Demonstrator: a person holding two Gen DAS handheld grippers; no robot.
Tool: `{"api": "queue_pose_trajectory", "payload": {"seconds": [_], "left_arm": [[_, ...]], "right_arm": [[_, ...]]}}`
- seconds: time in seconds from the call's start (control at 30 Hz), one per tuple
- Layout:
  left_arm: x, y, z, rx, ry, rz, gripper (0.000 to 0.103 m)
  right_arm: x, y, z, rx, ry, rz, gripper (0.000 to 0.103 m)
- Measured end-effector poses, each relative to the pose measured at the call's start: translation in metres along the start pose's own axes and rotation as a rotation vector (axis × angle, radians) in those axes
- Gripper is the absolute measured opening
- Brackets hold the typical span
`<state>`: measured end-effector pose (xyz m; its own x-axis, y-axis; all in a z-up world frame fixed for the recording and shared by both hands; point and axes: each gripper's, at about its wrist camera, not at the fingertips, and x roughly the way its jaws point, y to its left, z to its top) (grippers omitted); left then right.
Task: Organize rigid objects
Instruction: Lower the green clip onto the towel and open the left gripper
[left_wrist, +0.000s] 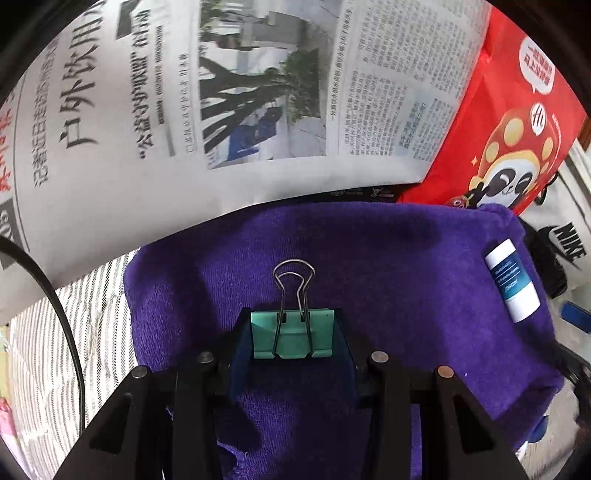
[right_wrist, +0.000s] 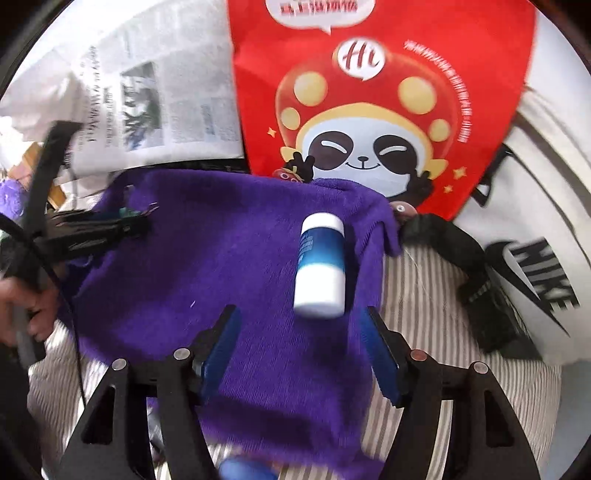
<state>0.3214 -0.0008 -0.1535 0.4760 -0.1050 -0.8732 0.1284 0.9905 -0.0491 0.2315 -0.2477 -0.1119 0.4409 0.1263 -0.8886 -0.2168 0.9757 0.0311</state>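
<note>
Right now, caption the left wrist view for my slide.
Left gripper clamps a green binder clip above the purple towel.

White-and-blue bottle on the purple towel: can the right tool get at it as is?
Probably yes. The bottle lies on the purple towel just ahead of the right tool, whose jaws stand open wider than it. Nothing sits between them; the left tool is off to the side, shut on the green binder clip.

A grey-and-white striped sheet (right_wrist: 436, 317) covers the surface — daylight falls bright across it. A newspaper (left_wrist: 229, 103), a red panda-print bag (right_wrist: 373, 96) and a white Nike bag (right_wrist: 535, 236) lie behind.
</note>
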Motion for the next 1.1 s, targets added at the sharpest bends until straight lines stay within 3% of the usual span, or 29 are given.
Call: {"api": "queue_pose_trajectory", "payload": {"seconds": [0.27,0.47,0.63,0.8,0.97,1.1], "left_arm": [[0.003,-0.032,0.000,0.043,-0.003,0.069,0.042],[-0.004,-0.038,-0.019,0.033,0.045,0.072,0.064],[-0.029,-0.044,-0.047,-0.005,0.035,0.057,0.064],[-0.077,-0.072,-0.074,0.023,-0.027,0.058,0.064],[-0.112,-0.099,-0.100,0.027,-0.051,0.002,0.064],[-0.123,-0.089,-0.123,0.056,-0.037,-0.022,0.064]], "right_arm": [[-0.046,0.000,-0.053,0.064,0.001,-0.003,0.067],[-0.072,-0.010,-0.098,0.138,0.009,0.011,0.069],[-0.082,-0.014,-0.128,0.180,0.031,0.036,0.069],[-0.095,-0.016,-0.148,0.194,0.024,0.034,0.069],[-0.110,-0.011,-0.160,0.194,0.006,0.042,0.069],[-0.117,-0.007,-0.167,0.180,-0.005,0.054,0.069]]}}
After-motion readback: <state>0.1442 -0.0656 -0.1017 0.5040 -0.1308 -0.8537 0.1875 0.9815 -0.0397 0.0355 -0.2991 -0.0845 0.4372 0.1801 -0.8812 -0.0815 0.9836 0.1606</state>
